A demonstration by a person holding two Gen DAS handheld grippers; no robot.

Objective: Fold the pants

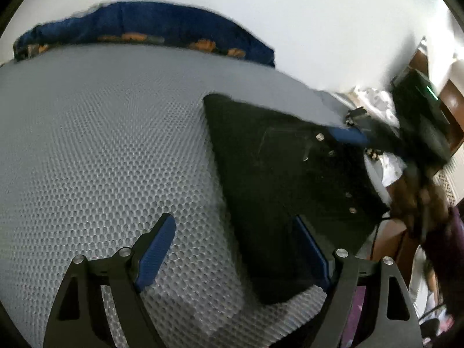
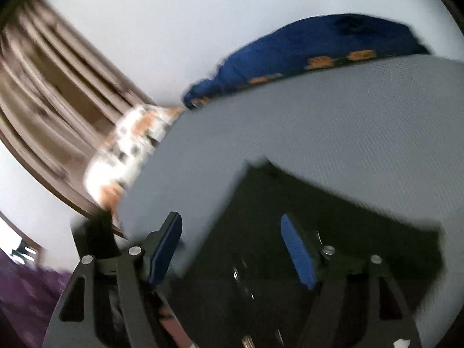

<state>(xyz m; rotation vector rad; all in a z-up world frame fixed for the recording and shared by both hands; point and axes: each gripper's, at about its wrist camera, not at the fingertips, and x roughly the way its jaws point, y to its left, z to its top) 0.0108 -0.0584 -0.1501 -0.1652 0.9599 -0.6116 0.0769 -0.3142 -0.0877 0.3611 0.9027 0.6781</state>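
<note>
Black pants (image 1: 278, 174) are lying folded on the grey mesh mattress (image 1: 101, 145). Left gripper (image 1: 235, 249) is hovering spread over their near edge, pinching nothing. Right gripper (image 2: 232, 249) is hanging spread above them, blurred, nothing between its fingers.

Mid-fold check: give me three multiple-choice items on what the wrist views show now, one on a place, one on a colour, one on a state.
1. Where do the black pants lie?
A. Flat on the grey honeycomb mat
B. Draped over the blue pillow
C. Hanging from the curtain

2. What colour are the pads on the tool fingers?
A. Red
B. Blue
C. White

3. How does the left tool stand?
A. Clamped on a pillow
B. Shut and empty
C. Open, gripping nothing

Answers:
1 A: the dark cloth is spread on the mat, with the blue pillow far behind it.
2 B: both pads in the left wrist view are blue.
3 C: the fingers stand wide apart, one over the mat and one over the pants, and nothing is pinched.
</note>
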